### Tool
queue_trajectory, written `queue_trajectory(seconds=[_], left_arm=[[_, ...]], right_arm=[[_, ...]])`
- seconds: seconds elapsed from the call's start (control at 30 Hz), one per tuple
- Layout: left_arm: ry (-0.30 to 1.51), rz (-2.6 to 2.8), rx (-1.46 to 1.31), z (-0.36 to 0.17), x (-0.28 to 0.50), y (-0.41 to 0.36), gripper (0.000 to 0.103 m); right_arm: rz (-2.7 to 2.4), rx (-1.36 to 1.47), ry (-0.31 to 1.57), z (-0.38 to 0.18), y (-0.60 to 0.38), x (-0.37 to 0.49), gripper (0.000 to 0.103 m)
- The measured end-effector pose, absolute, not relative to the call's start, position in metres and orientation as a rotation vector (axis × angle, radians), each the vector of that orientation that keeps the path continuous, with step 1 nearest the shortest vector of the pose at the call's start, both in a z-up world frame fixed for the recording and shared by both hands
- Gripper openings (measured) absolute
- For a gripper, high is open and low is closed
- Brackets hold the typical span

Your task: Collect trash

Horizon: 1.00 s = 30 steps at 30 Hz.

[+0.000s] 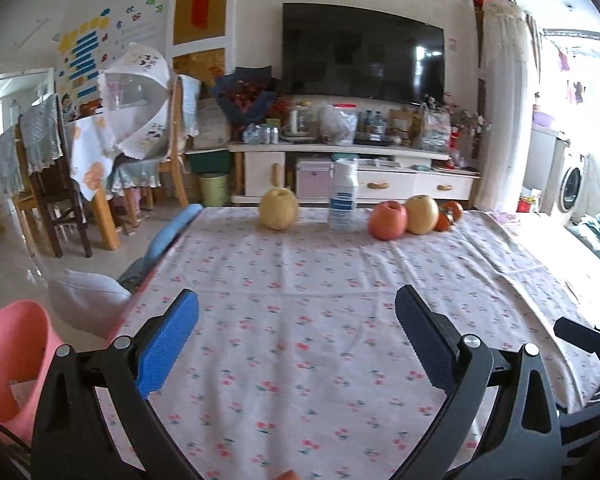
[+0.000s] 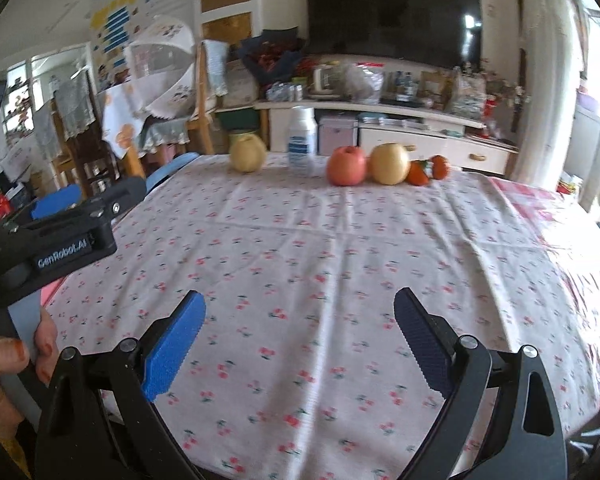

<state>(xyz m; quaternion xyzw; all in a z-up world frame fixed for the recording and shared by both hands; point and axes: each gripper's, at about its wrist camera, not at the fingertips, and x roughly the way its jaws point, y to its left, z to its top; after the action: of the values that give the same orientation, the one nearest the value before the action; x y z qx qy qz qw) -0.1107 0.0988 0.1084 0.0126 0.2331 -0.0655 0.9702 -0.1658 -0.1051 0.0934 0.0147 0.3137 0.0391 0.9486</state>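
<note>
A: Both claws released: left gripper [image 1: 296, 312] and right gripper [image 2: 299, 312] hover, fingers spread and holding nothing, over the floral tablecloth [image 1: 300, 280].

B: Trash?

A: Likely the white bottle [image 1: 343, 196], upright at the far edge between the pear [image 1: 278, 208] and the apple [image 1: 387, 219]. Untouched; collecting appears not begun. A pink bin [image 1: 12, 356] waits at the left.

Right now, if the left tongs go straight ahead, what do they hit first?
Nothing nearby: the left tongs, open, face bare tablecloth. Farther along that line stands the white bottle; depth is unclear.
</note>
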Motion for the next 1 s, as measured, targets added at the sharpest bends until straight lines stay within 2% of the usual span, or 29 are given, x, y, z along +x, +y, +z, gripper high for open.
queue_trajectory(seconds=[0.47, 1.0], left_arm=[[0.455, -0.181, 0.058, 0.105, -0.139, 0.06, 0.099], [0.511, -0.165, 0.106, 0.091, -0.137, 0.043, 0.099]], right_arm=[[-0.043, 0.026, 0.545, 0.098, -0.143, -0.203, 0.095], [-0.043, -0.006, 0.524, 0.094, -0.145, -0.204, 0.095]])
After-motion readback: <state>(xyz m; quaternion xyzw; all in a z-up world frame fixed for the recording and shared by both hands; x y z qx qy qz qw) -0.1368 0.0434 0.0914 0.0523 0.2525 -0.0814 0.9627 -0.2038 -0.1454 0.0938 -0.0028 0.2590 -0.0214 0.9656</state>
